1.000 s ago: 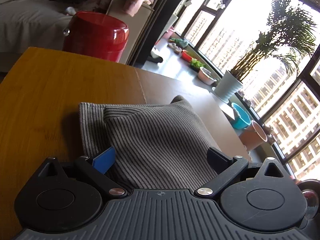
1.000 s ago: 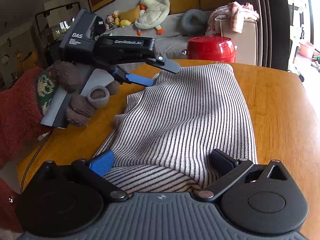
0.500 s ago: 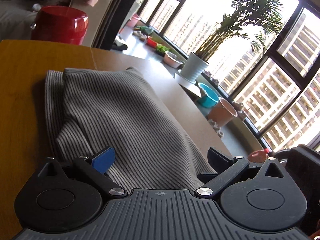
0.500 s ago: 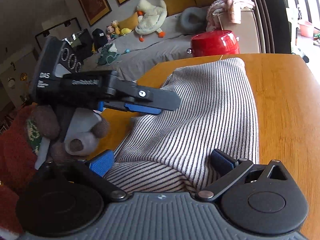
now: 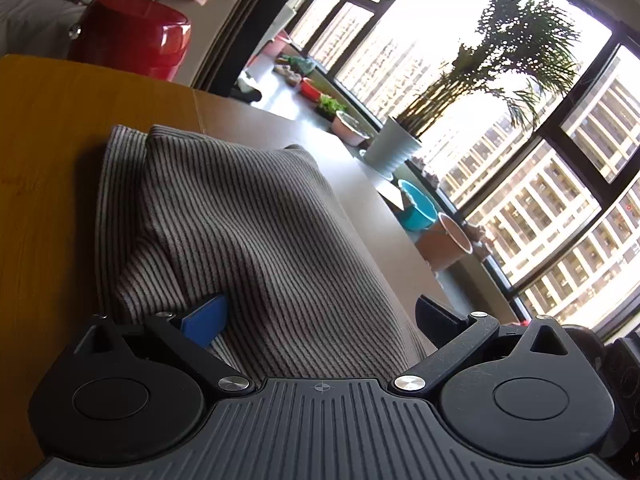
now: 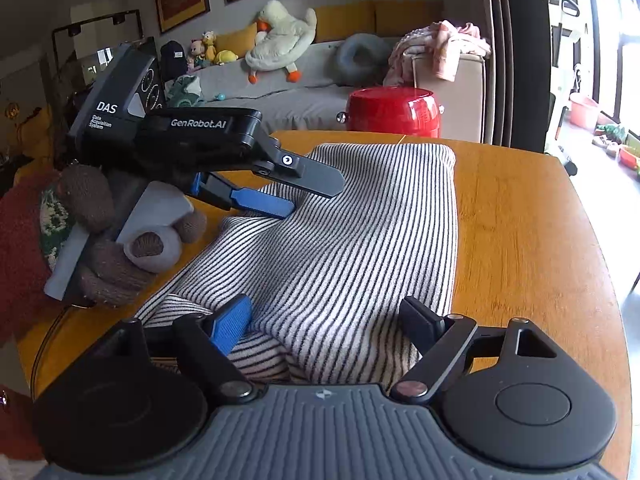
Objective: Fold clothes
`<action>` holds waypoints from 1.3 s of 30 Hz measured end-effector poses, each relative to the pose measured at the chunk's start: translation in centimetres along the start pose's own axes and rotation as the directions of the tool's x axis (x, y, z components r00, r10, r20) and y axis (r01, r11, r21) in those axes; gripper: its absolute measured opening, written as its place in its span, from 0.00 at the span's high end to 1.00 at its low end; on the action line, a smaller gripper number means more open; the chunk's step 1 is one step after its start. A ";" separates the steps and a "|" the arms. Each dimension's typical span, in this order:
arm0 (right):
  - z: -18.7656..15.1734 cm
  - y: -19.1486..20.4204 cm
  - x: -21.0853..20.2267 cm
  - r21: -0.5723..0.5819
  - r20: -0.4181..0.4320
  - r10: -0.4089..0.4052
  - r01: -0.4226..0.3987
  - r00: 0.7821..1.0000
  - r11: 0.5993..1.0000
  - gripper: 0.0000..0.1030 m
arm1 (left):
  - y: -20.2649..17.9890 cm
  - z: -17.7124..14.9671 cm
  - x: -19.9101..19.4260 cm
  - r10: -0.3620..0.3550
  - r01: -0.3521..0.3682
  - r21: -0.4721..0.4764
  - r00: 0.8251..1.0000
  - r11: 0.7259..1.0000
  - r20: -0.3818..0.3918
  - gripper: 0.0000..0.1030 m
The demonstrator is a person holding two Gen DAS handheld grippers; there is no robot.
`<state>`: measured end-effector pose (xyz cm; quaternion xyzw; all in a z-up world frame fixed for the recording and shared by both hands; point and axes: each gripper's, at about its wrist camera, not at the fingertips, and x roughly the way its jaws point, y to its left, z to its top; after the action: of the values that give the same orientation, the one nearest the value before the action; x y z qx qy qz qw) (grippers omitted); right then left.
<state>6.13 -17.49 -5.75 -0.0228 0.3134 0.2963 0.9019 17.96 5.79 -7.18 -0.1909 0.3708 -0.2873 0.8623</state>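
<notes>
Closest to me, my right gripper (image 6: 324,320) sits low over the near edge of the striped garment (image 6: 352,240), its fingers spread wide with cloth bunched between them; the blue pad (image 6: 230,322) touches a fold, but nothing is pinched. My left gripper (image 6: 304,194) is further in, on the garment's left side; seen from the right wrist, its fingers stand apart, the upper one above the cloth and the blue one at a raised ridge, so I judge it is not clamping either. From its own camera the left fingers (image 5: 204,322) are likewise spread, with the fabric humped between them. The garment lies on the wooden table (image 6: 528,240), already doubled, with a second layer showing at the near corner and along the left edge. I take the step in hand to be getting hold of this near edge to carry it over. To do that well I should push both pairs of fingers down until the lower one slides under every layer, close on the hem itself rather than the top ply, and keep the two grips level so the fold lands square. The risk is catching one layer only and dragging the stack askew. Beyond the far end, off the table, stands a red pot (image 6: 394,112), then the sofa (image 6: 304,92).
</notes>
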 end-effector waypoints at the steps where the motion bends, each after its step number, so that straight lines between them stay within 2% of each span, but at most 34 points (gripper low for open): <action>1: -0.1 0.3 -0.1 -0.012 -0.009 0.008 -0.009 1.000 1.000 0.19 | 0.0 -0.1 -0.1 0.000 0.000 0.005 1.000 1.000 0.004 0.01; 5: -0.5 1.9 -1.0 -0.099 -0.008 -0.016 0.015 1.000 0.995 0.20 | -0.2 -0.5 -0.2 0.006 -0.006 0.019 1.000 1.000 0.016 0.01; 8: 0.3 2.5 -2.8 -0.112 0.039 0.005 -0.001 0.999 0.994 0.20 | -0.6 -0.4 -0.1 0.019 -0.020 0.036 1.000 0.999 0.015 0.01; 10: 0.8 2.7 -3.3 -0.116 0.065 0.021 -0.014 0.998 0.993 0.25 | -1.0 -0.4 0.0 0.024 -0.025 0.041 1.000 0.999 0.014 0.00; 14: 0.7 2.5 -1.9 -0.080 0.019 0.035 -0.033 0.999 0.996 0.33 | -1.2 -0.4 0.0 0.026 -0.027 0.042 1.000 0.999 0.016 0.00; 17: -0.7 3.1 -0.3 -0.108 -0.020 0.010 -0.013 1.000 0.994 0.30 | -1.1 -0.4 -0.3 0.031 -0.032 0.038 0.999 0.999 0.017 0.00; 19: -0.9 3.9 -0.4 -0.176 -0.011 -0.003 0.001 1.000 0.984 0.28 | -1.2 -0.2 -0.9 0.062 -0.063 0.034 0.998 0.997 0.021 0.00; 24: -0.4 4.9 -2.7 -0.291 -0.006 0.041 -0.041 0.999 0.956 0.27 | -1.4 -0.1 -4.2 0.151 -0.156 0.080 0.986 0.984 0.067 0.00; 26: -0.7 6.1 -3.3 -0.384 -0.017 0.066 -0.068 0.998 0.921 0.22 | -1.6 -0.4 -5.7 0.187 -0.196 0.116 0.978 0.974 0.090 0.00; 28: -1.7 7.8 -3.1 -0.496 -0.039 0.068 -0.078 0.997 0.865 0.20 | -1.9 -1.0 -7.0 0.220 -0.234 0.155 0.970 0.960 0.105 0.00; 33: -4.3 10.9 -1.4 -0.713 0.000 -0.024 0.017 1.000 0.701 0.21 | -3.6 -2.6 -9.7 0.280 -0.310 0.268 0.949 0.912 0.144 0.00; 34: -4.3 11.1 -1.1 -0.714 -0.001 -0.033 0.022 0.999 0.699 0.26 | -4.1 -3.1 -10.3 0.279 -0.314 0.301 0.948 0.901 0.154 0.00; 36: -2.8 9.8 -0.6 -0.601 -0.042 -0.012 -0.016 0.999 0.799 0.30 | -5.1 -3.9 -11.6 0.272 -0.316 0.361 0.947 0.877 0.169 0.00; 38: -1.0 7.3 0.2 -0.416 -0.087 0.035 -0.068 0.996 0.907 0.36 | -5.8 -4.6 -12.6 0.251 -0.299 0.399 0.953 0.867 0.168 0.00; 39: -0.1 5.9 0.5 -0.310 -0.107 0.063 -0.093 0.992 0.946 0.41 | -6.1 -5.0 -13.1 0.238 -0.287 0.415 0.957 0.864 0.165 0.00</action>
<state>3.21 -12.41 -5.28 -0.1679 0.3054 0.3766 0.8583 4.74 8.94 -0.22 0.0430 0.2726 -0.2317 0.9328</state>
